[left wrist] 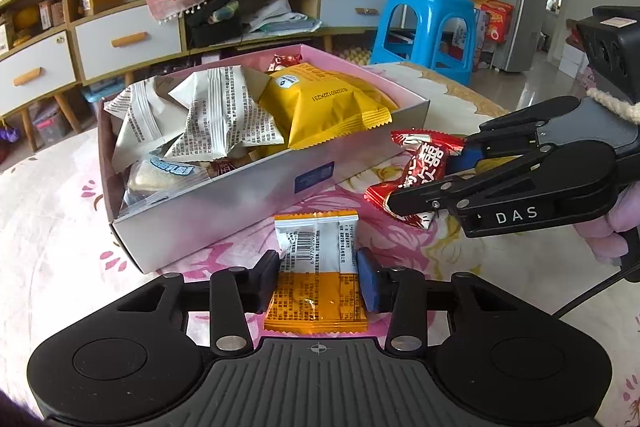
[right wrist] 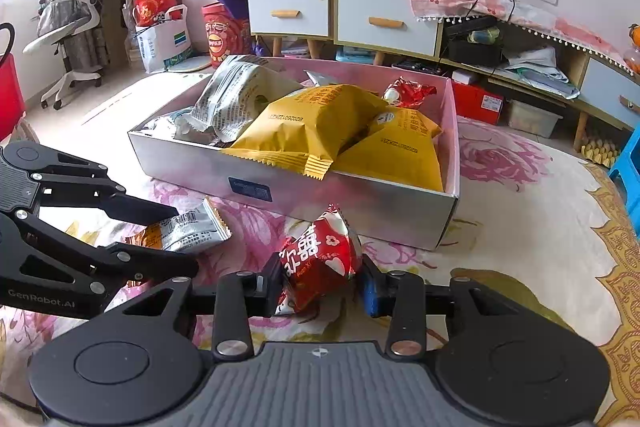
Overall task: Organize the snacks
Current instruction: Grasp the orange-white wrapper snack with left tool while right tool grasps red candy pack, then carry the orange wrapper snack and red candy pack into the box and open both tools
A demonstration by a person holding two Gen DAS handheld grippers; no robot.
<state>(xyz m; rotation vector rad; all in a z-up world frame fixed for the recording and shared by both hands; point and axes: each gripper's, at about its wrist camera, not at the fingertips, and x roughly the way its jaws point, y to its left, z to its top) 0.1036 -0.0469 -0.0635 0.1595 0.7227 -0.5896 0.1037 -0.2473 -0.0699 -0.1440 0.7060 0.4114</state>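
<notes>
A silver box with a pink inside (left wrist: 248,195) (right wrist: 360,211) stands on the floral tablecloth and holds several snack packets, yellow (left wrist: 324,103) (right wrist: 316,127) and white (left wrist: 216,115) ones among them. My left gripper (left wrist: 318,273) is shut on an orange and white snack packet (left wrist: 316,267), just in front of the box; the packet also shows in the right wrist view (right wrist: 188,231). My right gripper (right wrist: 320,283) is shut on a red snack packet (right wrist: 320,259) near the box's front wall; from the left wrist view the red packet (left wrist: 420,167) hangs right of the box.
A blue plastic stool (left wrist: 428,27) stands beyond the table's far edge. Low cabinets with white drawers (right wrist: 384,23) line the wall behind. The tablecloth (right wrist: 520,187) lies bare to the right of the box.
</notes>
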